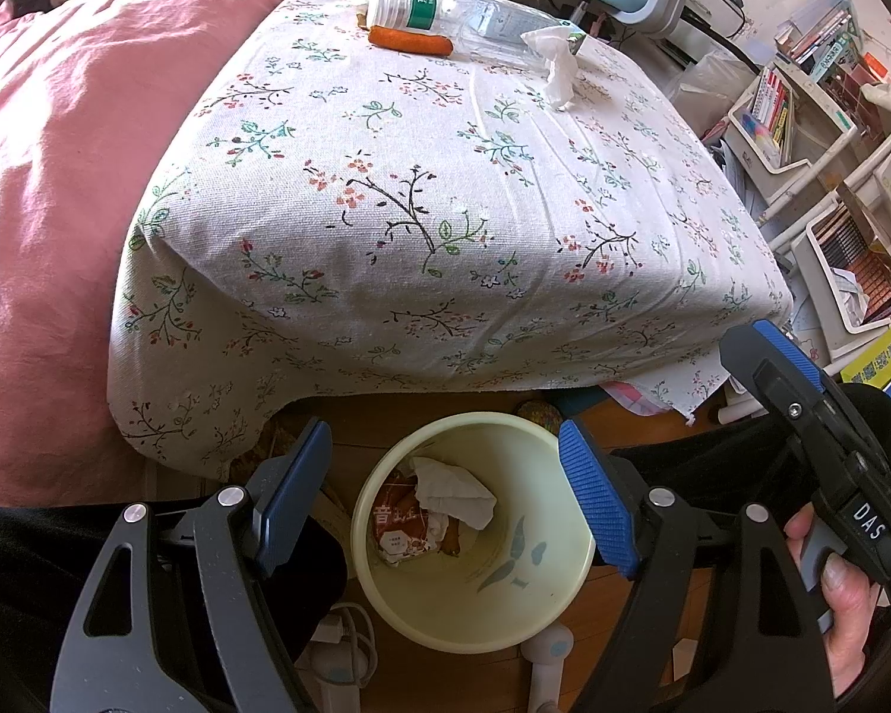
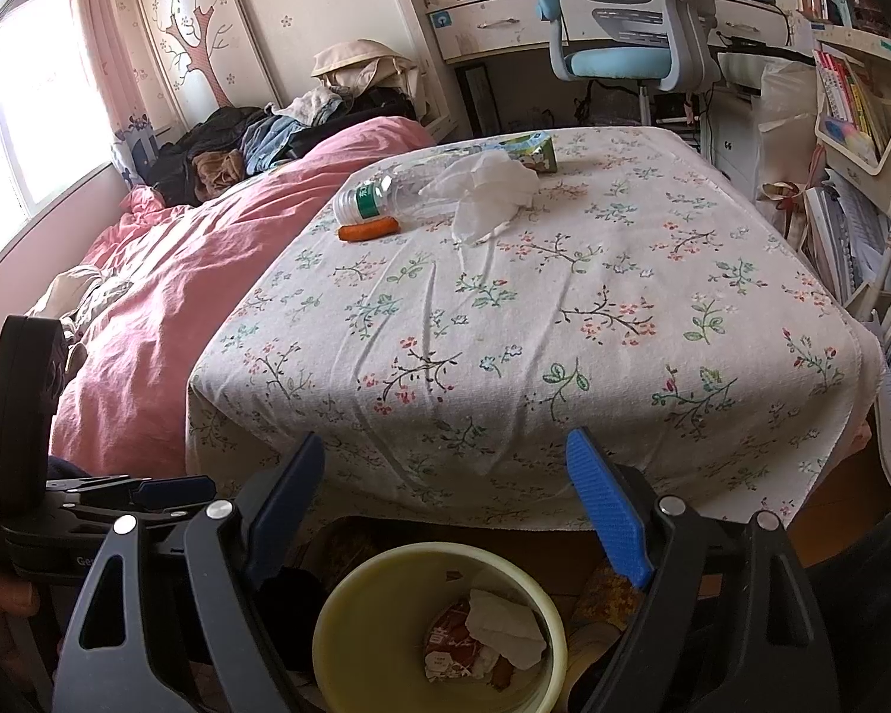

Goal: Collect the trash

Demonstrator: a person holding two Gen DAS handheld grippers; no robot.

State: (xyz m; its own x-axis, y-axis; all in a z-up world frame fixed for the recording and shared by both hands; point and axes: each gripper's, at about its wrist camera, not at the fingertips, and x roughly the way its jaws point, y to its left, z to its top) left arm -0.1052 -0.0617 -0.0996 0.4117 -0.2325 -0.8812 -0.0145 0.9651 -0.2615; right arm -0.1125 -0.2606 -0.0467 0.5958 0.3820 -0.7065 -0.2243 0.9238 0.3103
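Trash split two ways: tissue and wrapper already in bin [image 1: 475,535] on floor, below near edge of surface [image 1: 445,208]. Bottle [image 1: 475,15], carrot [image 1: 410,38], crumpled tissue [image 1: 555,65], green carton [image 2: 528,151] wait at far edge. Left claw [image 1: 445,505] and right claw [image 2: 445,511] both wide open, empty, hovering over bin, likely poised for next reach.

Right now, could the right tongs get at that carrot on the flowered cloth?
Probably yes: the right tongs are open and empty, nothing stands between them and the carrot, though it lies far across, touching the bottle.
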